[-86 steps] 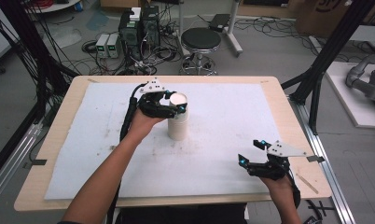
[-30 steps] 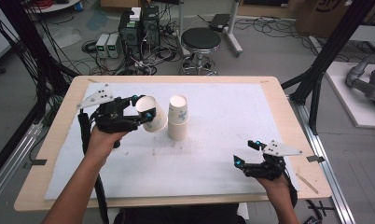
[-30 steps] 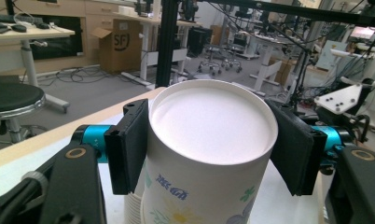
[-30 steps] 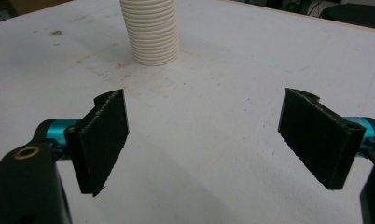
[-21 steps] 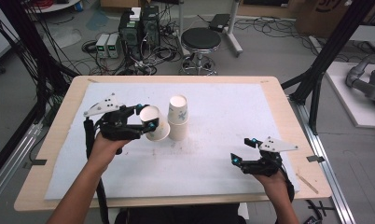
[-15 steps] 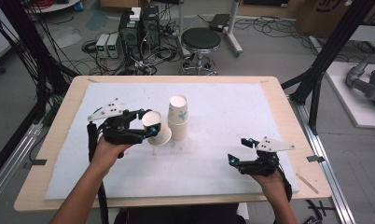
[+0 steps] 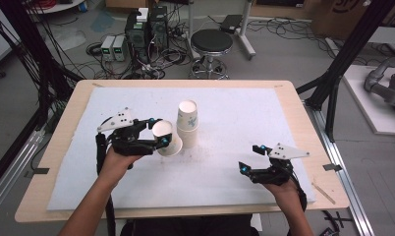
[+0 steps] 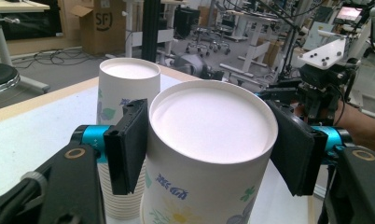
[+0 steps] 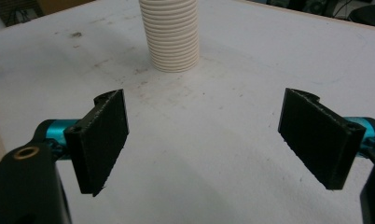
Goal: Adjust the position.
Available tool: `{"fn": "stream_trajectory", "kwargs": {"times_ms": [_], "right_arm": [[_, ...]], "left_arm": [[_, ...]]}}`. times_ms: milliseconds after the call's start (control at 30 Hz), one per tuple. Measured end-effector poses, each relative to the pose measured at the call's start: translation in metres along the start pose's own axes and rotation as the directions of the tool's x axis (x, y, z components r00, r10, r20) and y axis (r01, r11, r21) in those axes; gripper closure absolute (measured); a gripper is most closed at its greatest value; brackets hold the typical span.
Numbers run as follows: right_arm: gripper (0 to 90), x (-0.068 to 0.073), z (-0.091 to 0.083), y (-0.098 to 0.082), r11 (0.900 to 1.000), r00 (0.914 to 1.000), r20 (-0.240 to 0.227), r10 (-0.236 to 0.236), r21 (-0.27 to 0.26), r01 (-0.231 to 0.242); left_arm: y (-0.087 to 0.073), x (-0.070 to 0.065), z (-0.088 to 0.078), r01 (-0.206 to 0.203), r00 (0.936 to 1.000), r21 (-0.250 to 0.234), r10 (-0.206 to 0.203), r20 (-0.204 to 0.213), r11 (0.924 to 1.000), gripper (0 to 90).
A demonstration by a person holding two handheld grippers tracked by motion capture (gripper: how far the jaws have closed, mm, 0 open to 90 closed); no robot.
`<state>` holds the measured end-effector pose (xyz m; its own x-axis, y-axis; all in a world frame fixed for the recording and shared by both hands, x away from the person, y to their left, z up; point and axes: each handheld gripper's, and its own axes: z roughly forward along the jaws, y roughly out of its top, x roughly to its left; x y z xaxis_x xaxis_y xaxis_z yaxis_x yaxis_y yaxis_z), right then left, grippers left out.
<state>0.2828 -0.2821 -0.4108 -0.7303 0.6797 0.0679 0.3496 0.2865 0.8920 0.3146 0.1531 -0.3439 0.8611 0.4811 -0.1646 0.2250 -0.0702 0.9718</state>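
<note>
Single paper cup [image 7: 166,137], inverted, flat base uppermost, held just beside the stack of cups [image 7: 187,123] near the middle of the white mat [image 7: 284,113]; whether its rim already rests on the mat cannot be told. Printed floral wall visible in the left gripper view [image 8: 209,154]. Judged very light, thin-walled and easily crushed or dented; smooth paper, likely to slip under a loose hold. Best taken at the stiffer base end, pads on opposite sides of the wall, with gentle pressure only. Left gripper [image 7: 156,132] clenched on the cup's wall just below the base, one black pad on either side. Right gripper [image 7: 249,160] well apart, near the mat's front right edge, jaws spread wide and holding nothing. Wooden table [image 7: 303,108] beneath the mat.
</note>
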Motion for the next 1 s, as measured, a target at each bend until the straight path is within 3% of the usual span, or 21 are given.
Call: {"fn": "stream_trajectory", "kwargs": {"times_ms": [333,600,800,867,1000], "right_arm": [[16.3,0.009,0.013,0.013,0.999,0.9973,-0.065,-0.034,0.000,0.035],[16.4,0.009,0.026,0.029,0.999,0.9892,-0.136,-0.053,-0.005,0.053],[16.3,0.010,0.035,0.041,0.997,0.9781,-0.195,-0.073,-0.001,0.074],[16.3,0.013,0.040,0.046,0.997,0.9703,-0.227,-0.082,-0.016,0.081],[16.3,0.018,0.046,0.048,0.995,0.9628,-0.253,-0.096,-0.021,0.093]], "left_arm": [[-0.005,0.000,0.004,0.002,0.9996,0.016,-0.003,0.030,0.9999,33.9],[-0.010,-0.007,0.011,-0.014,0.9989,0.020,0.013,0.046,0.9997,33.8],[-0.015,-0.010,0.016,-0.008,0.9988,0.037,0.006,0.048,0.9993,33.9],[-0.016,-0.011,0.018,-0.002,0.9983,0.041,0.000,0.059,0.9992,33.9],[-0.016,-0.012,0.021,-0.005,0.9965,0.048,0.001,0.084,0.9989,33.9]]}}
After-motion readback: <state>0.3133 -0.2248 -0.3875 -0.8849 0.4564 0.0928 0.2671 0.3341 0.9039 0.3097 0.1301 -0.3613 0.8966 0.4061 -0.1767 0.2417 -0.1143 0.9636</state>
